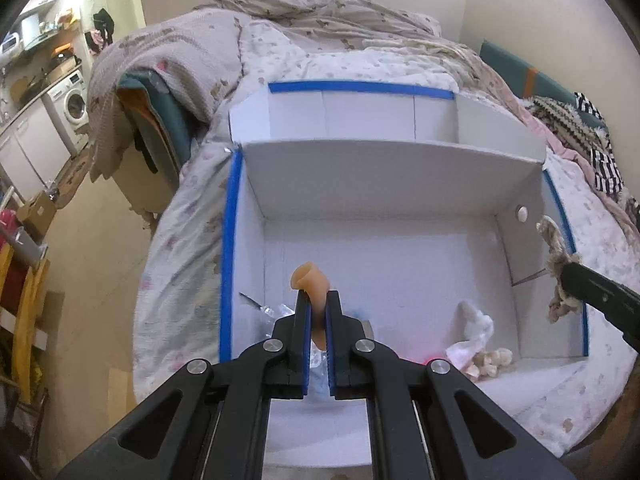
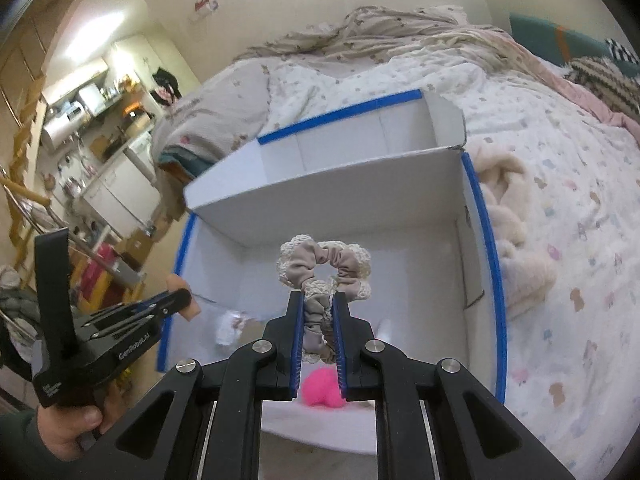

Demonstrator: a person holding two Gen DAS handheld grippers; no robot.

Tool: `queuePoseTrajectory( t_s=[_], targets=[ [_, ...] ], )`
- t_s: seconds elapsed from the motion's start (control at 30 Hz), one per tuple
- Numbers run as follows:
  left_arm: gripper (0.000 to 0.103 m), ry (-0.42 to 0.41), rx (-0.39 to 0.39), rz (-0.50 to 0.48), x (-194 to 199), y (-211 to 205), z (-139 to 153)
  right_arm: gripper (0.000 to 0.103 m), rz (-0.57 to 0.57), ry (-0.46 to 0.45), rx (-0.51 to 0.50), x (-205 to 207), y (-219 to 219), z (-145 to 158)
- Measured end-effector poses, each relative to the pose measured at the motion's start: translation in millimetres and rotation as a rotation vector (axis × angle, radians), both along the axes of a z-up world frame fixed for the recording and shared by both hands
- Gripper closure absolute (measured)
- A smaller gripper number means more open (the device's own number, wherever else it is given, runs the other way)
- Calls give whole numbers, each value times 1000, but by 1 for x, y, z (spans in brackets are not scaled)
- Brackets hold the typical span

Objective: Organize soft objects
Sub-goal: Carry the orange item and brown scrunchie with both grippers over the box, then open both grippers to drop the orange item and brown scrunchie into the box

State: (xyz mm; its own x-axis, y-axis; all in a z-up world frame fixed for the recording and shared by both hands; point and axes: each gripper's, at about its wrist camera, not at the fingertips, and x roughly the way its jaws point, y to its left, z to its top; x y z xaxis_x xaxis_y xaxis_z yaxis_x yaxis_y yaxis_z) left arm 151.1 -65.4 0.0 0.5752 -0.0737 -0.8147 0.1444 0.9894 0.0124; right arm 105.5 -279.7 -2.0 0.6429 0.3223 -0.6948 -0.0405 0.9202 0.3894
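Note:
A white cardboard box with blue taped edges [image 1: 228, 248] [image 2: 490, 240] lies open on the bed. My left gripper [image 1: 318, 300] is shut on a small peach rubbery piece [image 1: 310, 280] and holds it over the box; it shows at the left of the right wrist view [image 2: 182, 300]. My right gripper [image 2: 318, 300] is shut on a beige and cream lace scrunchie [image 2: 324, 266], held above the box; it shows at the right edge of the left wrist view [image 1: 560, 276]. In the box lie a pink fluffy ball [image 2: 322, 390] and a white-pink soft toy [image 1: 476, 340].
The bed has a patterned quilt [image 2: 560, 200]. A cream fluffy blanket [image 2: 516, 232] lies right of the box. Crumpled bedding [image 1: 320, 12] and striped clothes [image 1: 592, 136] sit at the far side. Clear plastic wrapping [image 1: 276, 312] lies in the box. Floor and kitchen clutter are at left.

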Motion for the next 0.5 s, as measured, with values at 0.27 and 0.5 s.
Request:
queuePoseTrajectory(
  t_s=[0.27,0.5],
  targets=[
    [96,70,-30,-10,9,1,-36,88,-3,106,-11,16,10,-32],
    [95,94,-43,-3,15,-2,-43,87,-9,183,-43,22,14,-55]
  ],
)
